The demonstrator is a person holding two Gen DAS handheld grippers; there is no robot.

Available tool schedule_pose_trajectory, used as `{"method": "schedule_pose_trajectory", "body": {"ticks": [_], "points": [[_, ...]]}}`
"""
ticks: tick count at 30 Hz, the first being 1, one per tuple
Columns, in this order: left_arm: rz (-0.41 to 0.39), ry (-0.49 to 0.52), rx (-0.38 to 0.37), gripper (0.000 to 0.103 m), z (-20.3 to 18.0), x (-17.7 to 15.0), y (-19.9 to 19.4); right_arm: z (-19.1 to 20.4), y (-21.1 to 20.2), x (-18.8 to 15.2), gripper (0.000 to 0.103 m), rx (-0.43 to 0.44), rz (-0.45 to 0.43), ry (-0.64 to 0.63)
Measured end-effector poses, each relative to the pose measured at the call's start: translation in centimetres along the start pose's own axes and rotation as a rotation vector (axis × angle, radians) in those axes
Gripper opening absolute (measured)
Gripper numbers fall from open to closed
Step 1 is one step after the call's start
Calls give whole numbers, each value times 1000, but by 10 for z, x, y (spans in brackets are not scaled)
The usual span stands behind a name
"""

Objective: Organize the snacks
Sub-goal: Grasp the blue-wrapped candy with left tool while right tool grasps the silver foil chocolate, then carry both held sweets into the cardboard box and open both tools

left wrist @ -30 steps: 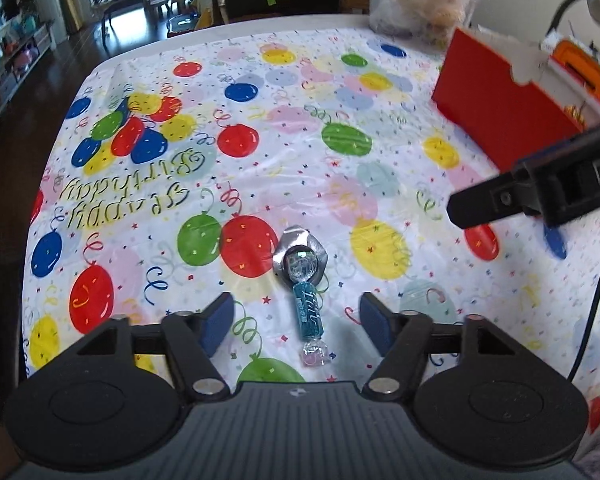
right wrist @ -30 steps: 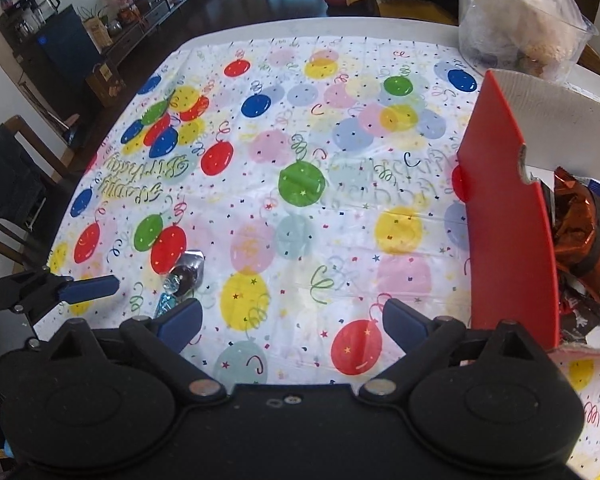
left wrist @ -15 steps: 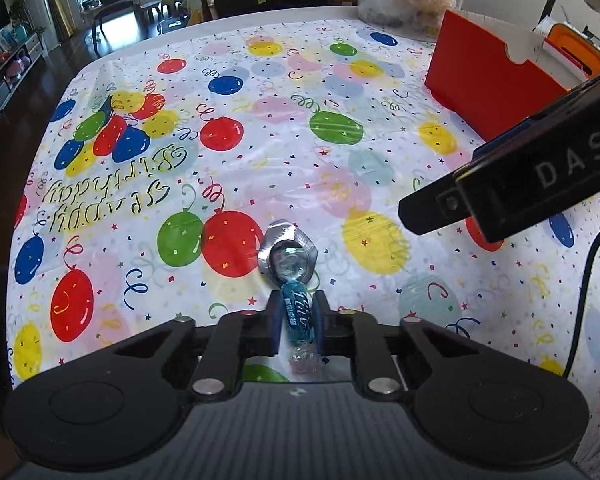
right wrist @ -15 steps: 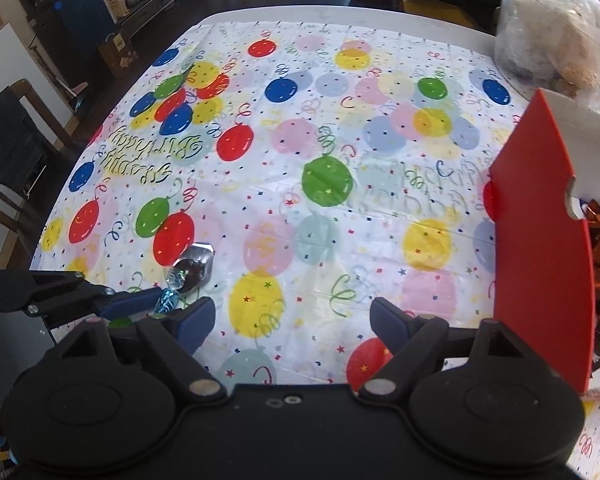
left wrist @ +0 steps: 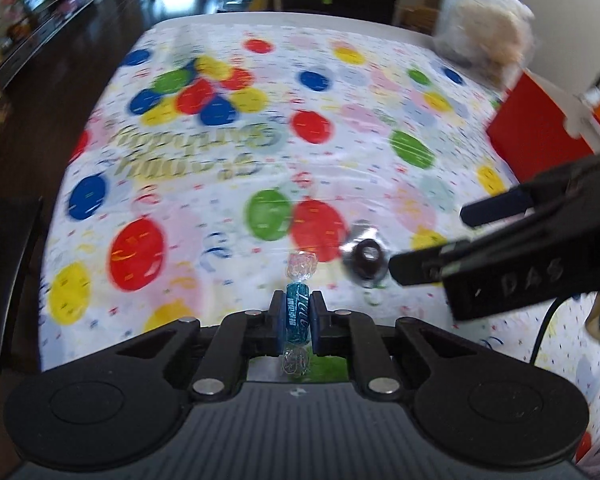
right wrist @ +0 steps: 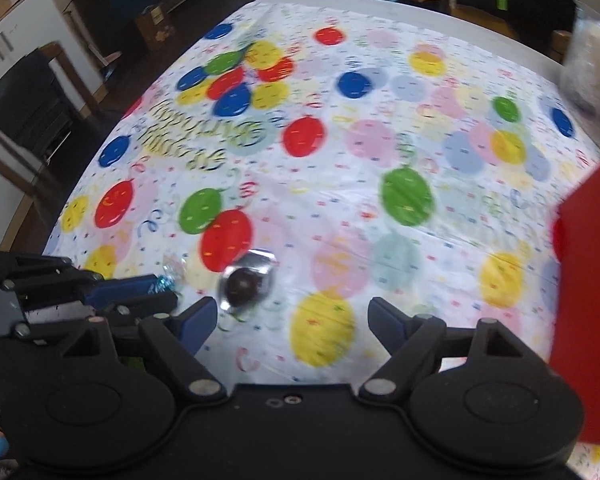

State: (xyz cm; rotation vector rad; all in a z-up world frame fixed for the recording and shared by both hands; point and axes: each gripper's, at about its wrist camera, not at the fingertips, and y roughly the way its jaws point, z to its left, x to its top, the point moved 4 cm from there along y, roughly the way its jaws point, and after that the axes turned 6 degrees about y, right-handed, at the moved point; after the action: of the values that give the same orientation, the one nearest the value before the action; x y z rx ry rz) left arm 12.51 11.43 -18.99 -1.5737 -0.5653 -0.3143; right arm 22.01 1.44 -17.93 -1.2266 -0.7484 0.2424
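We count two loose snacks. The first is one blue candy (left wrist: 298, 311), clenched between the pads of the left gripper (left wrist: 297, 318); its clear twisted ends stick out ahead of and behind the pads, and it appears lifted off the cloth (left wrist: 340, 92). The second is one chocolate (left wrist: 367, 257), dark and round in a silver foil cup, lying on the cloth just beside a red balloon print. From the right wrist view it lies just ahead of the left finger (right wrist: 194, 320) of the right gripper (right wrist: 290, 322), whose jaws stand wide apart and grasp nothing. There is one red box (left wrist: 536, 140) at the right edge of the table, and one clear bag (left wrist: 484, 36) of pale contents behind it.

Compared with half a second ago, the left gripper, already shut on the candy then, has raised it and shifted left, so the chocolate now lies to its right rather than straight ahead. The right gripper has moved closer to the chocolate. Both views are motion-blurred.
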Motion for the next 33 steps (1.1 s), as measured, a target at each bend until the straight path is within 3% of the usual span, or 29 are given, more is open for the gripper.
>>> {"method": "schedule_pose_trajectory", "body": {"ticks": [7, 11, 16, 20, 33], "points": [[-19, -68, 24, 12, 20, -5, -12, 20, 22, 6, 73, -2, 15, -39], [-22, -73, 31, 12, 21, -7, -14, 27, 28, 6, 60, -22, 24, -70], [-24, -73, 33, 12, 22, -7, -15, 33, 29, 3, 55, -50, 10, -120], [-25, -69, 31, 12, 20, -6, -16, 34, 26, 1, 36, -52, -6, -144], [-29, -38, 29, 12, 6, 0, -27, 23, -4, -11, 33, -39, -39, -135]]}}
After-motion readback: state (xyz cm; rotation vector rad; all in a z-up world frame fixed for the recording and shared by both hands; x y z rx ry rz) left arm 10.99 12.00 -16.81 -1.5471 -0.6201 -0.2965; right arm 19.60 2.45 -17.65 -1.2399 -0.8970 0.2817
